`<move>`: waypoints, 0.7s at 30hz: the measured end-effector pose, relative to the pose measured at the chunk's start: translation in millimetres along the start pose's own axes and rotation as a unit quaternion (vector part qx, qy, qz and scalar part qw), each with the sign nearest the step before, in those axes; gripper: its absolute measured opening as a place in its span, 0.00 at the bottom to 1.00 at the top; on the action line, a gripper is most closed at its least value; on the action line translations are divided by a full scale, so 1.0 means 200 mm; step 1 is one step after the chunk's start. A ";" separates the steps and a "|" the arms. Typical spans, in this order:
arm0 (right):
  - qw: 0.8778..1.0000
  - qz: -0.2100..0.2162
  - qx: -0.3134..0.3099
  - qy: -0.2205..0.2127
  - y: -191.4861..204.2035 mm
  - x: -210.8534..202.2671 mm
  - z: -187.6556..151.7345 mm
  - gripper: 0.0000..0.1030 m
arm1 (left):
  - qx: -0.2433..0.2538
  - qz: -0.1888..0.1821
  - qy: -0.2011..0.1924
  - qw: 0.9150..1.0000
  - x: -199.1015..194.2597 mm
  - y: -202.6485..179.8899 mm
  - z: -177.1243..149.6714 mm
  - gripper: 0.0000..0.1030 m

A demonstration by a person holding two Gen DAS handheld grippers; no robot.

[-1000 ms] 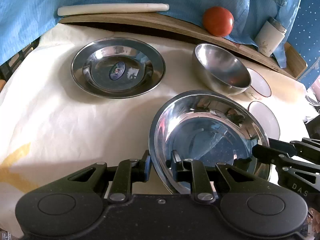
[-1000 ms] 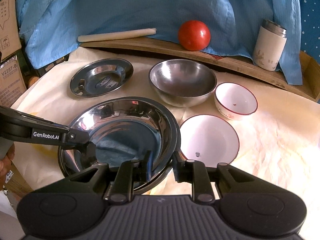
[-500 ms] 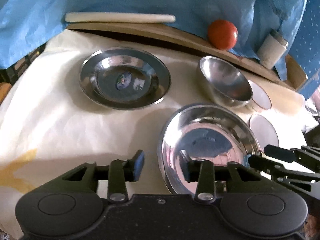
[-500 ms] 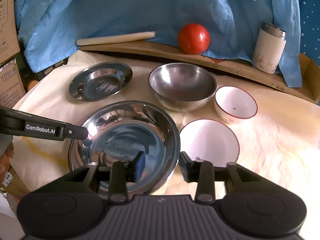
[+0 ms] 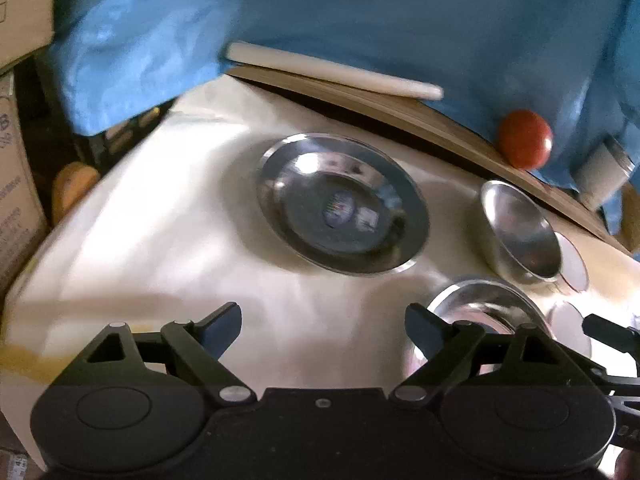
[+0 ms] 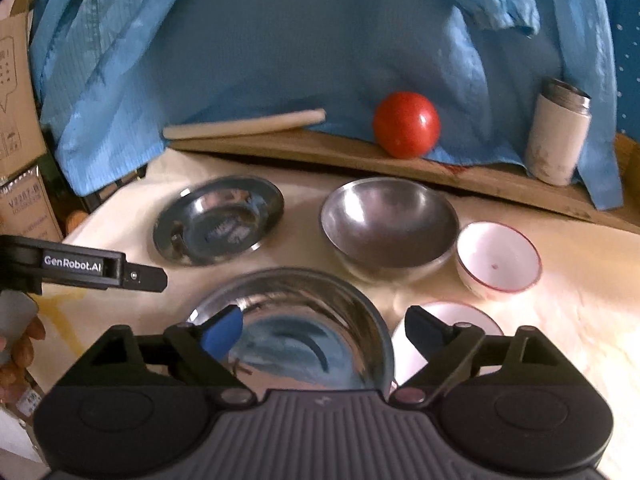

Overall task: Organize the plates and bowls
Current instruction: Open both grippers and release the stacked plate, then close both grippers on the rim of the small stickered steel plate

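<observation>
A large steel plate [image 6: 304, 320] lies on the cream cloth just in front of my right gripper [image 6: 324, 330], which is open and empty above its near rim. The plate also shows in the left wrist view [image 5: 484, 308], to the right of my left gripper [image 5: 324, 326], which is open and empty over bare cloth. A smaller steel plate [image 5: 340, 204] [image 6: 218, 220] lies further back. A steel bowl [image 6: 390, 228] [image 5: 520, 232], a white red-rimmed bowl [image 6: 498, 262] and a white plate [image 6: 448, 320] lie to the right.
A wooden board [image 6: 440, 168] at the back carries a red tomato [image 6: 406, 124], a cream rod [image 6: 244, 124] and a white tumbler [image 6: 556, 136]. Blue cloth [image 6: 280, 40] hangs behind. Cardboard boxes [image 6: 20, 120] stand at the left. The left gripper's finger [image 6: 100, 268] shows at left.
Both grippers have let go of the large steel plate, opened wide and pulled back. The plate now lies flat on the cloth. The left gripper has swung left.
</observation>
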State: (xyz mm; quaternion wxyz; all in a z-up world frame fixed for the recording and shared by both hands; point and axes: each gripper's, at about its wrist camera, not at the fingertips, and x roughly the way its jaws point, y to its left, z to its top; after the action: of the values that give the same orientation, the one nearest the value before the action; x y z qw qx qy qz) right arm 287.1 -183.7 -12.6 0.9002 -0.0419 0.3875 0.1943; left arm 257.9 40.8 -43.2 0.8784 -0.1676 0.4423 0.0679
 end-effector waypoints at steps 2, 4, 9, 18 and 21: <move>1.000 0.006 0.000 -0.004 0.02 0.03 0.02 0.92 | -0.005 0.007 -0.001 1.000 0.00 0.04 0.03 0.89; 1.000 0.011 0.000 -0.008 0.05 0.05 0.04 0.94 | -0.008 0.015 -0.003 1.000 0.01 0.08 0.06 0.92; 1.000 0.025 -0.001 -0.007 0.10 0.13 0.10 0.96 | -0.016 0.025 -0.007 1.000 0.05 0.16 0.14 0.96; 0.998 0.061 0.018 0.026 0.14 0.26 0.18 0.99 | -0.015 0.022 0.002 1.000 0.17 0.23 0.26 0.98; 0.997 0.067 0.019 0.036 0.15 0.31 0.20 0.99 | -0.016 0.016 0.005 1.000 0.21 0.24 0.30 0.99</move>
State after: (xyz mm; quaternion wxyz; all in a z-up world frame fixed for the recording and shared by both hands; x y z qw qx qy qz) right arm 341.5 -126.9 -26.3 0.8711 -0.0058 0.4254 0.2454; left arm 315.7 105.6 -55.3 0.8723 -0.1743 0.4482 0.0884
